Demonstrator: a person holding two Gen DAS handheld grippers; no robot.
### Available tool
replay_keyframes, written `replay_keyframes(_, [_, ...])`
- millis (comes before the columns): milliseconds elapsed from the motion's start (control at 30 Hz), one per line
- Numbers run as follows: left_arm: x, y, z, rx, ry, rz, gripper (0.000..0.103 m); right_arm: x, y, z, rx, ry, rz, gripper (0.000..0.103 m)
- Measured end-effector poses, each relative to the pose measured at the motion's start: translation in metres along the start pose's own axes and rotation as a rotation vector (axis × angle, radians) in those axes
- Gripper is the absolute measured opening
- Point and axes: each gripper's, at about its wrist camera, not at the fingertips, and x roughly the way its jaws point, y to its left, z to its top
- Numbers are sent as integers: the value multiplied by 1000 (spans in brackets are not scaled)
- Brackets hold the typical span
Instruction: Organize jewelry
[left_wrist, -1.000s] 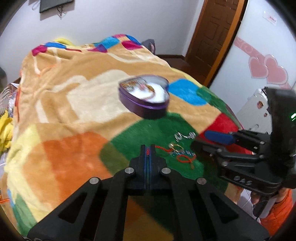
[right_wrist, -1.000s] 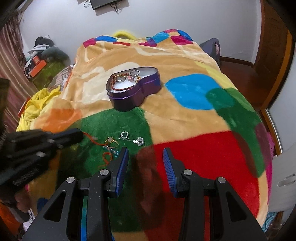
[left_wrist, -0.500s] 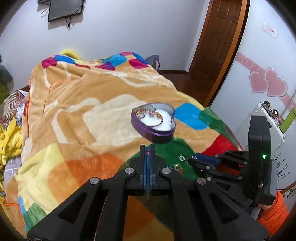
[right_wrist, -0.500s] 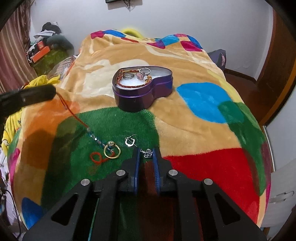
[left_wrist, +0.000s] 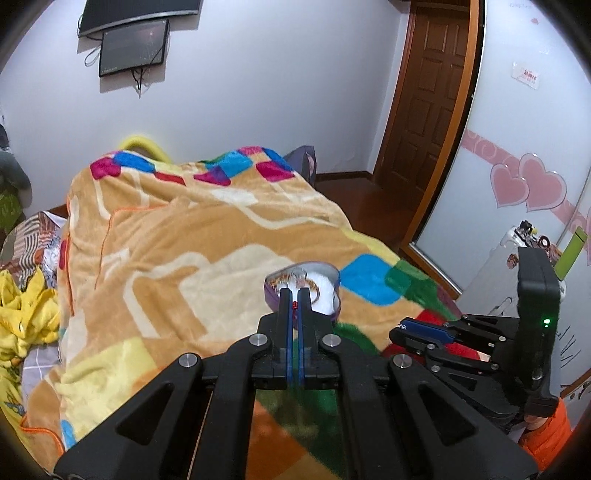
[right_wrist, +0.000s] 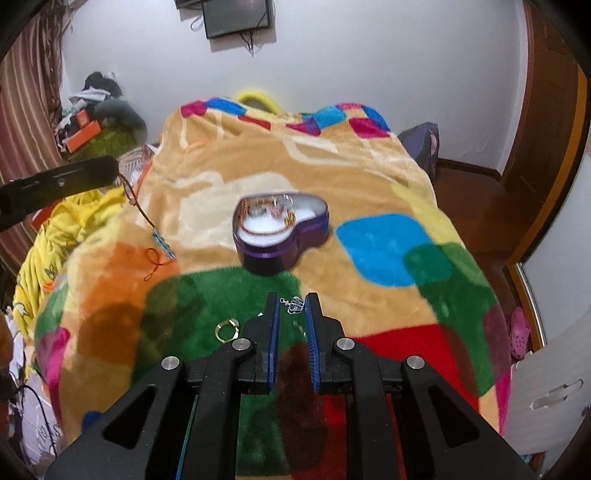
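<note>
A purple heart-shaped tin (right_wrist: 282, 230) with a white lining sits on the bed and holds several pieces of jewelry; it also shows in the left wrist view (left_wrist: 334, 286). My left gripper (left_wrist: 294, 295) is shut on a red cord bracelet (right_wrist: 149, 229), which hangs in the air with blue beads and a loop at its end. My right gripper (right_wrist: 291, 304) is shut on a small silver crown earring (right_wrist: 295, 305), lifted above the blanket. A gold ring (right_wrist: 227, 329) lies on the green patch.
A colourful patchwork blanket (right_wrist: 388, 251) covers the bed. Yellow cloth (right_wrist: 48, 240) and clutter lie at the left. A wooden door (left_wrist: 432, 92) and a wardrobe with pink hearts (left_wrist: 528, 184) stand at the right.
My left gripper has risen, lifting the red bracelet off the blanket. My right gripper has closed on the silver earring and raised it. The gold ring stays on the green patch.
</note>
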Motion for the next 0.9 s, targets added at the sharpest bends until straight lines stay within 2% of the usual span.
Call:
replay_keyframes(367, [-7, -8, 26, 12, -76, -17, 0, -19, 6, 23, 14, -98, 20, 12])
replay_keyframes(900, [22, -4, 54, -4, -93, -36, 0, -16, 3, 52, 17, -172, 42, 12])
